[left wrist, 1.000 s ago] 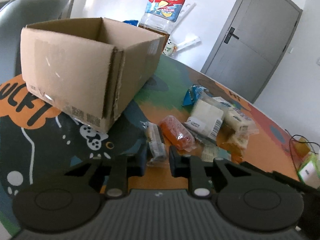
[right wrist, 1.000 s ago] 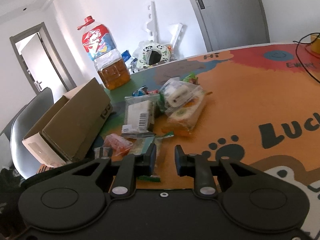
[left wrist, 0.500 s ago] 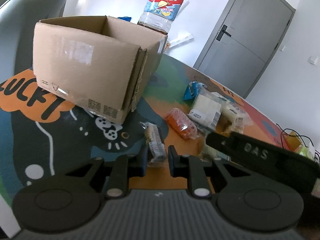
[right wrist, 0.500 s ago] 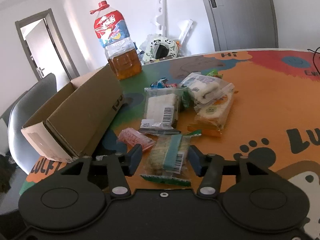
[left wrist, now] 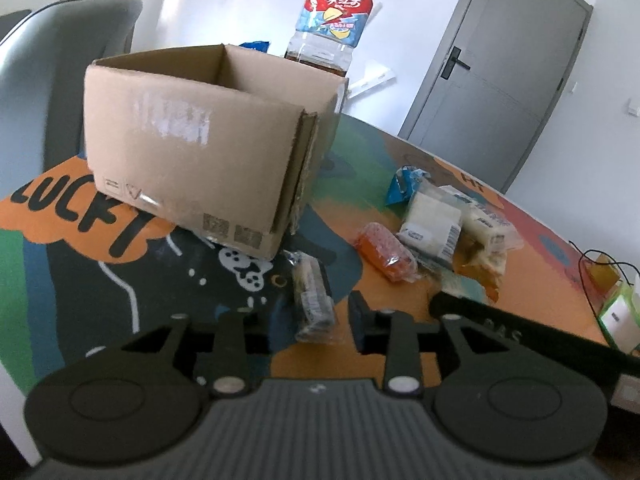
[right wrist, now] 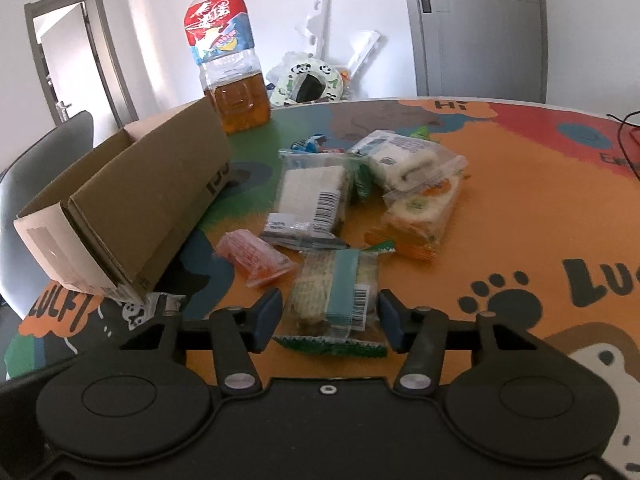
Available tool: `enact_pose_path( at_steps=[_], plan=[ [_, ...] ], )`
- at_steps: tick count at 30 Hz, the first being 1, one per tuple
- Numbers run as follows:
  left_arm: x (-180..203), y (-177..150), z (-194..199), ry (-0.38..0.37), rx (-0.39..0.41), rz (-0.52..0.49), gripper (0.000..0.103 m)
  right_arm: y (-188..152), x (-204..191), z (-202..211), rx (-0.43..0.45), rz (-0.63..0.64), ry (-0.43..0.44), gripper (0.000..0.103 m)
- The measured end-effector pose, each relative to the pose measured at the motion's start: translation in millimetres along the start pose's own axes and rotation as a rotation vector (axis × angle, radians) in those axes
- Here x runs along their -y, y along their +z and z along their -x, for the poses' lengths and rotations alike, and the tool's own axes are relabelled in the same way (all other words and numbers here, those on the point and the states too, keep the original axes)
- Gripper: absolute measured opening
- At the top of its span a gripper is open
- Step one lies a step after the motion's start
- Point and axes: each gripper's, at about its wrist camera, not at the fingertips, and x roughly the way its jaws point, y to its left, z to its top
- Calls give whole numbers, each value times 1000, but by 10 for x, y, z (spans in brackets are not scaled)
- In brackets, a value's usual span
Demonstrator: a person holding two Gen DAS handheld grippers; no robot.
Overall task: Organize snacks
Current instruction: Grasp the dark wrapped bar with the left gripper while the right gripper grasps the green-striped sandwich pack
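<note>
An open cardboard box point(left wrist: 208, 152) stands on the colourful table mat; it also shows in the right wrist view point(right wrist: 132, 196). My left gripper point(left wrist: 308, 320) is open around a small clear-wrapped snack bar point(left wrist: 312, 292) lying on the mat just right of the box corner. My right gripper point(right wrist: 328, 316) is open, its fingers on either side of a green-banded snack pack point(right wrist: 336, 292). An orange snack pack point(right wrist: 256, 256) and a pile of white and yellow wrapped pastries point(right wrist: 384, 192) lie beyond.
A large oil bottle point(right wrist: 228, 64) stands behind the box. A grey chair point(left wrist: 60, 60) is at the left table edge. Cables and a small green box point(left wrist: 618, 312) lie at the far right. The right gripper's body point(left wrist: 520, 336) crosses the left wrist view.
My left gripper has opened, letting go of the small snack bar beside the box. My right gripper has opened wider and moved forward around the green-banded pack.
</note>
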Motion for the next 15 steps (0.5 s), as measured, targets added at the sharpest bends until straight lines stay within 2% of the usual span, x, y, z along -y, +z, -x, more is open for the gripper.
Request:
enact_pose_path(
  at_steps=[7, 13, 15],
  plan=[
    [96, -21, -44, 31, 13, -73, 41, 14, 13, 17, 1, 12, -22, 57],
    [76, -29, -73, 54, 31, -121, 40, 50, -34, -74, -6, 38, -37, 58],
    [48, -30, -74, 54, 37, -126, 37, 57, -64, -92, -11, 56, -47, 59]
  ],
)
